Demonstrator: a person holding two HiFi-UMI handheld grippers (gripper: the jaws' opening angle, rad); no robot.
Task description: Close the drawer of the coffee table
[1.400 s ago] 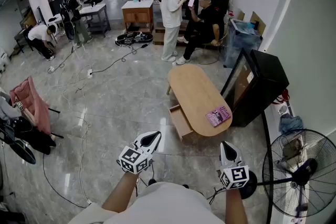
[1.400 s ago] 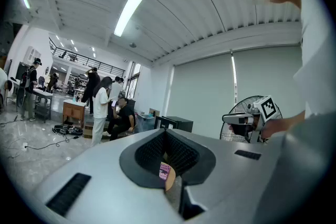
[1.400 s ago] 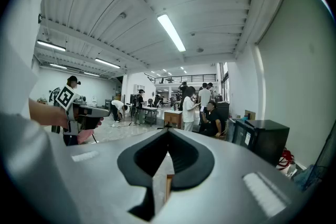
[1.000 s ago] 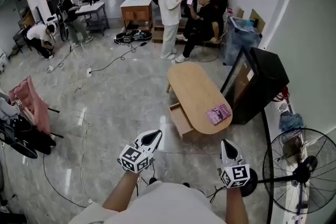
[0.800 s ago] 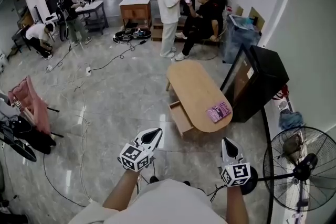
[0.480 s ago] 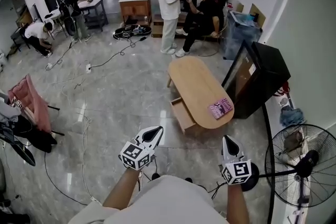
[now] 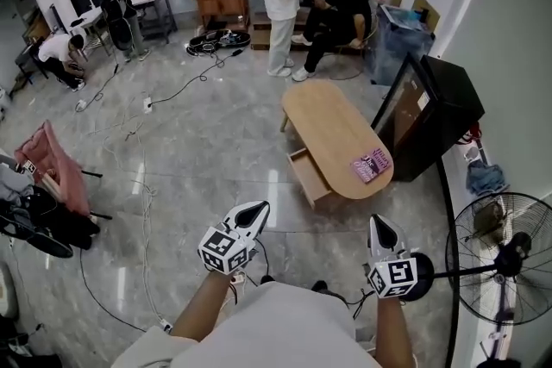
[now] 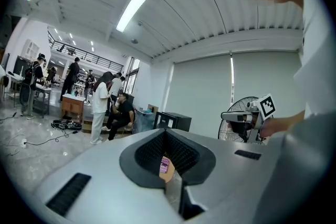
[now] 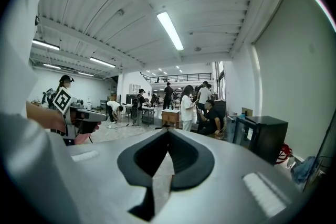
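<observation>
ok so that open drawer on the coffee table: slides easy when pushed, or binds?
Likely light and stiff: the drawer looks like a shallow wooden box. Pushed off-centre it may skew and bind. The coffee table stands on glossy floor, so a hard shove might scoot it.

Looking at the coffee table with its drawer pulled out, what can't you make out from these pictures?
Inside of the drawer: head view, too small to tell.
Print on the pink booklet on the coffee table: head view, too small.
Left gripper view: shut jaws of the left gripper hide all but a sliver of table and booklet.
Right gripper view: body of the right gripper fills the lower picture; table and drawer do not show.
</observation>
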